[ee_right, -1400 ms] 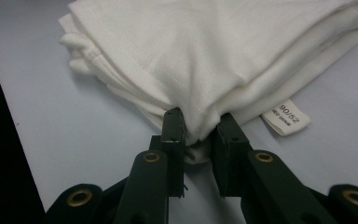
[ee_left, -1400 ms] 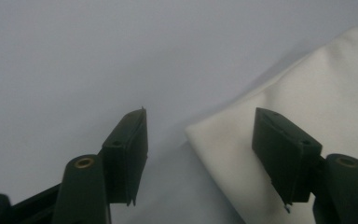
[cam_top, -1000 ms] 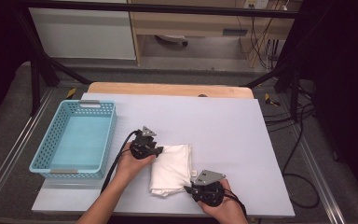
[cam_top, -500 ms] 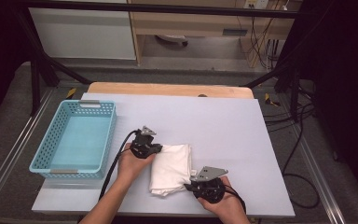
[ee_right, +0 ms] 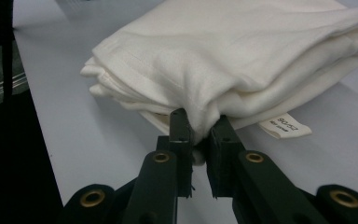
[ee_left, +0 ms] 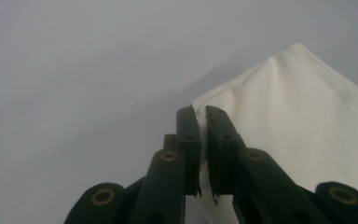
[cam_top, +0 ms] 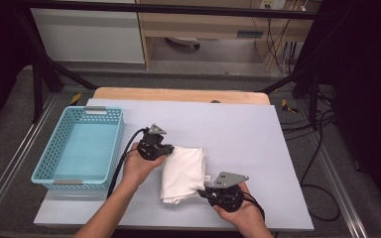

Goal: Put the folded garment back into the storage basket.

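The folded white cotton cloth [cam_top: 183,172] lies mid-table. The left gripper [cam_top: 164,149] pinches its ten-o'clock corner and the right gripper [cam_top: 207,191] clamps its four-o'clock edge, likely for lifting it level.

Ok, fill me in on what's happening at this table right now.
A person is handling a folded white cloth on the pale table with a handheld gripper in each hand. The left gripper is shut on the cloth's far left corner, and the right gripper is shut on a bunched edge near the cloth's small label. The cloth lies folded in several layers, its pinched corner raised a little. A light blue basket sits empty to the left, apart from the cloth.
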The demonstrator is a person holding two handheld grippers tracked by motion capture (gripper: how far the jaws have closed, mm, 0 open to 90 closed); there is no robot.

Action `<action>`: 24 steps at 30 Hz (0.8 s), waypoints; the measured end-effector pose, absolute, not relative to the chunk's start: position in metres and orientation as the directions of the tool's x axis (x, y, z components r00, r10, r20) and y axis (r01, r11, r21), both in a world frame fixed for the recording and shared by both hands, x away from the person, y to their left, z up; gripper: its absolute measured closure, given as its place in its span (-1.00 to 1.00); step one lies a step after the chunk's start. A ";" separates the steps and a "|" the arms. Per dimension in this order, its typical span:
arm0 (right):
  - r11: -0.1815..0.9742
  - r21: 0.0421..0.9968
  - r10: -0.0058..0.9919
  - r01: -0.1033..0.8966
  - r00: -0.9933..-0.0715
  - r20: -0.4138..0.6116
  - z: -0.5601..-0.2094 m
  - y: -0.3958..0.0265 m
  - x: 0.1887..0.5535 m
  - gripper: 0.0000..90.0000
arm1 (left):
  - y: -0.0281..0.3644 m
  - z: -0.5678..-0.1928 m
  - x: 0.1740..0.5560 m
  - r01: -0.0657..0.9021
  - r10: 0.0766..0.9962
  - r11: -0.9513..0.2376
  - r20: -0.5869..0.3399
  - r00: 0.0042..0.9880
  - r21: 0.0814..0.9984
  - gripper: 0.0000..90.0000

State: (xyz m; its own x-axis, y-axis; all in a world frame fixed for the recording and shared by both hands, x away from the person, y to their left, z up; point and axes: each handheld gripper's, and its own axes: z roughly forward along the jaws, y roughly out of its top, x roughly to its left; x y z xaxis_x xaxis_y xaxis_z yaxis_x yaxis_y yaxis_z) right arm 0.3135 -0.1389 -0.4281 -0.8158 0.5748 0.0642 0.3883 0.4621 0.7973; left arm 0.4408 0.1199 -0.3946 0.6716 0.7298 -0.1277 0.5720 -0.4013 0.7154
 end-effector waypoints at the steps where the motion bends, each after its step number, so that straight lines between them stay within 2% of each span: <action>1: 0.462 0.798 0.572 0.386 -0.818 0.064 -0.427 -0.139 0.314 0.83 | 0.119 -0.392 0.441 0.568 0.727 -0.406 -0.123 0.675 0.716 0.87; 19: 0.415 0.810 0.549 0.415 -0.824 0.141 -0.419 -0.142 0.334 0.83 | 0.113 -0.366 0.452 0.542 0.723 -0.450 -0.066 0.688 0.710 0.87; 24: 0.412 0.811 0.543 0.415 -0.826 0.147 -0.414 -0.140 0.338 0.83 | 0.116 -0.361 0.455 0.546 0.724 -0.442 -0.076 0.685 0.712 0.87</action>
